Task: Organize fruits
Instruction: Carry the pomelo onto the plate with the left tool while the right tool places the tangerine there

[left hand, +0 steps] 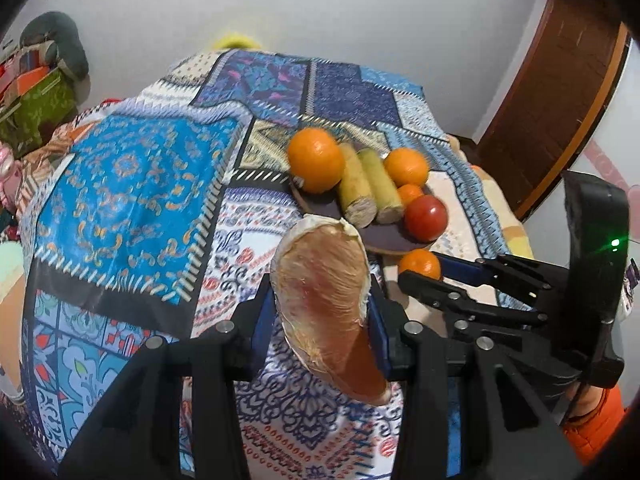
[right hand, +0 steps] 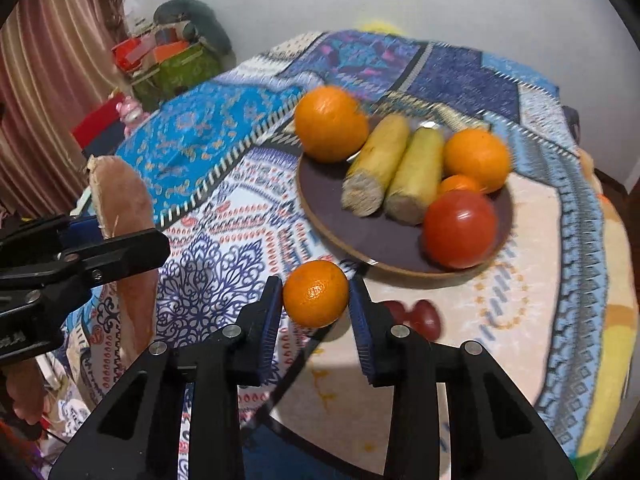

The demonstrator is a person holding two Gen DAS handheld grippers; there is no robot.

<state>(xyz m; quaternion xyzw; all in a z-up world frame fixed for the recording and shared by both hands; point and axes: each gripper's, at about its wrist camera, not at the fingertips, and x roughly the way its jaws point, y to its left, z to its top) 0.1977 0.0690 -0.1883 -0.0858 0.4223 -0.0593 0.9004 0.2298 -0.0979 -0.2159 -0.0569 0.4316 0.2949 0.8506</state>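
My left gripper [left hand: 320, 308] is shut on a peeled pomelo wedge [left hand: 324, 300] and holds it above the patterned cloth, in front of the plate. My right gripper [right hand: 316, 296] is shut on a small mandarin [right hand: 316, 294], held just short of the plate's near rim. The dark round plate [right hand: 360, 236] holds two large oranges [right hand: 330, 124], a small mandarin [right hand: 460, 184], a red tomato [right hand: 460, 228] and two yellow-green cane pieces [right hand: 380, 160]. The right gripper and its mandarin show at the right of the left wrist view [left hand: 420, 266]. The wedge shows at the left of the right wrist view [right hand: 124, 196].
A patchwork cloth [left hand: 132, 196] covers the table. A pile of bags and boxes [right hand: 168, 60] stands at the back left by a curtain. A wooden door frame [left hand: 560, 92] is at the right. Two red hearts [right hand: 416, 316] are printed on the cloth under the right gripper.
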